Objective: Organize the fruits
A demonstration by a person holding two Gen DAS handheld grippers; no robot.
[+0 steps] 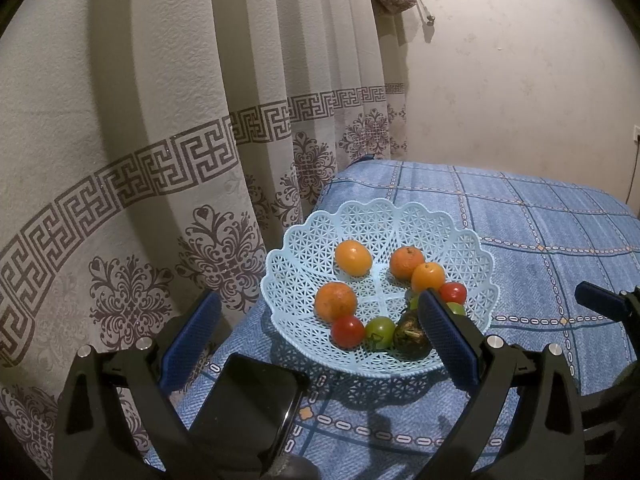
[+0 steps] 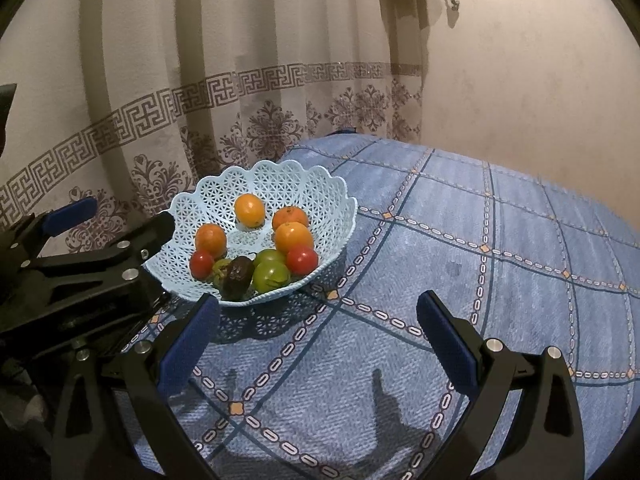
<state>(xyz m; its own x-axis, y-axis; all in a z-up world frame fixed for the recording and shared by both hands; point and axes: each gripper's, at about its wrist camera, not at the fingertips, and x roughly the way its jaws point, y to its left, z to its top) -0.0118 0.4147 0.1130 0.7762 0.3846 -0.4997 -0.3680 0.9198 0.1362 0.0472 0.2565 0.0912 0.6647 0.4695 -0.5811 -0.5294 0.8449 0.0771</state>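
All fruits sat in the pale-blue lattice plastic basket [image 2: 340, 208] near the bed's left edge; both hand-held grippers [image 1: 320, 328] [image 2: 318, 328] gaped empty; sorting looked finished, next likely withdrawal.

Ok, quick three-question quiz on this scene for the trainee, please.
1. True or false: both grippers are open and hold nothing.
2. How many oranges lie in the basket?
3. Which fruit sits at the basket's near rim? A) the dark fruit B) an orange C) a banana

Key:
1. True: the left gripper and the right gripper both stand wide apart, empty.
2. Four.
3. A.
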